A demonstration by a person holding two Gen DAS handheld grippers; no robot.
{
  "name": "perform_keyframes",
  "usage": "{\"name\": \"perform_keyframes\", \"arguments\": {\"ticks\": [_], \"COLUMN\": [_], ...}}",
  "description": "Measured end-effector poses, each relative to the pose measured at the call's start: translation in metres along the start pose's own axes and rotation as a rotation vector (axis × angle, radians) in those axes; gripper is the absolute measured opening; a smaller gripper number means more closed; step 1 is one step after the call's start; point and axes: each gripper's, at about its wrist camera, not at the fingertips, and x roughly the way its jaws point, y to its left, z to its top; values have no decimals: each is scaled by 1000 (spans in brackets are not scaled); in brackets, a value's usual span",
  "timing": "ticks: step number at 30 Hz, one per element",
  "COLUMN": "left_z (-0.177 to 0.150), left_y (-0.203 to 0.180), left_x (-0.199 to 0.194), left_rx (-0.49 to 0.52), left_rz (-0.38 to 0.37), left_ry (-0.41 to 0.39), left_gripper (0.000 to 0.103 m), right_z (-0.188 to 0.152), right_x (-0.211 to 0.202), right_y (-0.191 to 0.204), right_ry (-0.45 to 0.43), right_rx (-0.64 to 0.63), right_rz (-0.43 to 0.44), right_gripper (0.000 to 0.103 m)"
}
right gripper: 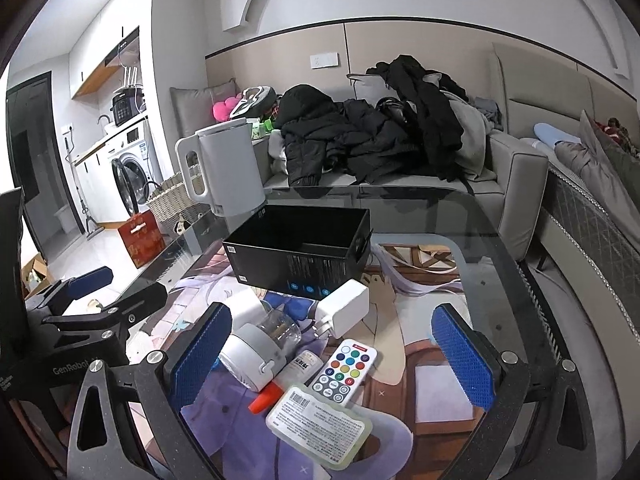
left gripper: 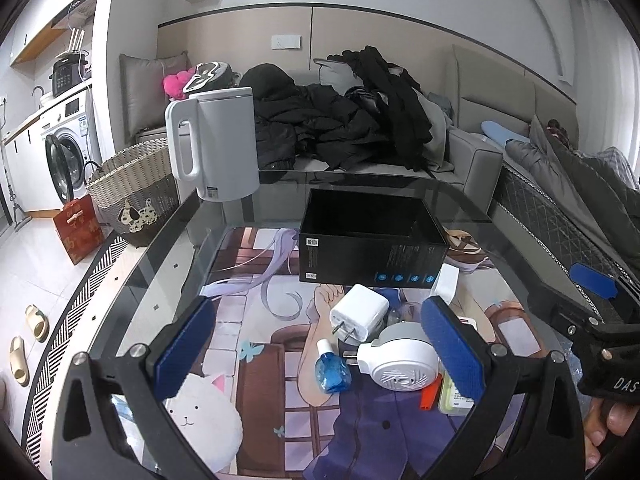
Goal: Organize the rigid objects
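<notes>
A heap of small items lies on the glass table before an open, empty black box [left gripper: 372,240] [right gripper: 296,248]. In it are a white charger [left gripper: 360,316] [right gripper: 344,308], a round white plug-in device [left gripper: 396,360] [right gripper: 252,360], a blue bottle [left gripper: 332,368], a colour-button remote [right gripper: 346,368], an orange piece [right gripper: 264,400] and a flat pale case [right gripper: 320,428]. My left gripper [left gripper: 318,346] hangs open above the charger and blue bottle, holding nothing. My right gripper [right gripper: 332,358] is open over the remote, also holding nothing.
A white kettle [left gripper: 216,140] [right gripper: 224,168] stands at the table's far left corner behind the box. A sofa piled with black clothes [left gripper: 340,128] runs along the far side. A woven basket [left gripper: 132,188] and a red box [left gripper: 78,228] sit on the floor to the left.
</notes>
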Motion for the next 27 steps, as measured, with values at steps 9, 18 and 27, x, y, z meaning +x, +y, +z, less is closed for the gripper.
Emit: {"name": "perform_keyframes", "arguments": {"ticks": [9,18,27], "left_z": [0,-2,-3], "left_y": [-1,-3,-3], "left_x": [-1,3,3], "left_rx": [14,22,23], "left_rz": [-7,-21,-30], "left_ry": [8,42,44], "left_gripper": [103,103,103], "right_z": [1,-2,-2], "right_x": [-1,3,4], "right_y": [-2,-10,-6], "right_ry": [-17,13,30], "right_rx": [-12,-13,-49], "right_rz": [-16,-24,-16], "right_gripper": [102,102,101]}}
